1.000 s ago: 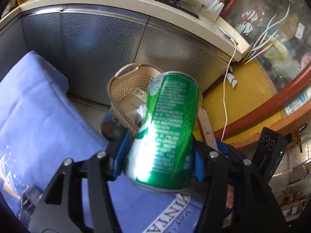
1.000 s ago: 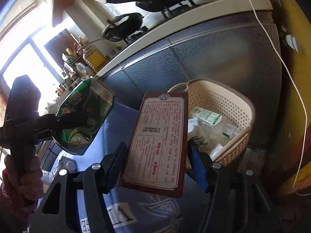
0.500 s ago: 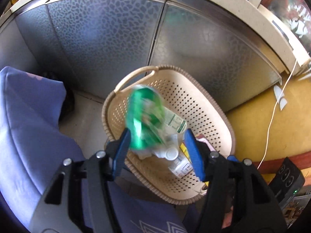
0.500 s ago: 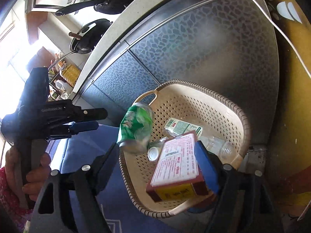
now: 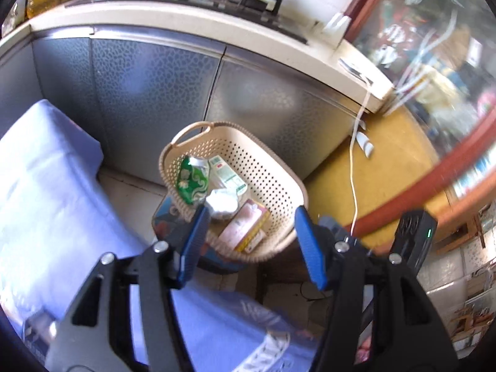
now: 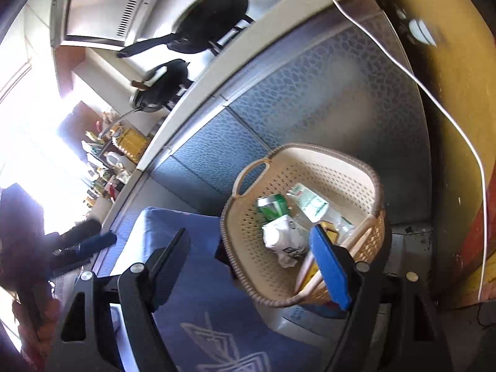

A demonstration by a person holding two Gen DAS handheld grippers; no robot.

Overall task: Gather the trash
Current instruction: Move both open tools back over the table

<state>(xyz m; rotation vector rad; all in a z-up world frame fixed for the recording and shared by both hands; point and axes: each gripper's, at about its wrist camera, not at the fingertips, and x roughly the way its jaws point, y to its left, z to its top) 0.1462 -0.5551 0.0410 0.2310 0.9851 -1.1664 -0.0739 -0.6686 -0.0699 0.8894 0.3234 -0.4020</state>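
Note:
A beige perforated basket stands on the floor before the steel cabinets. In it lie a green can, a green-and-white carton, a crumpled white wrapper and a red-edged flat box. My left gripper hovers above the basket's near rim, open and empty. In the right wrist view the basket holds the can, the wrapper and the box leaning on the near wall. My right gripper is open and empty beside the basket's near-left rim.
A blue cloth-covered surface lies left of and below the basket. Grey cabinet fronts and a counter with pans stand behind. A white cable hangs down the yellow wall. The left gripper shows in a hand at the far left.
The green can left my left gripper and fell into the basket. The flat box left my right gripper and landed in the basket too. Both pairs of jaws now hold nothing.

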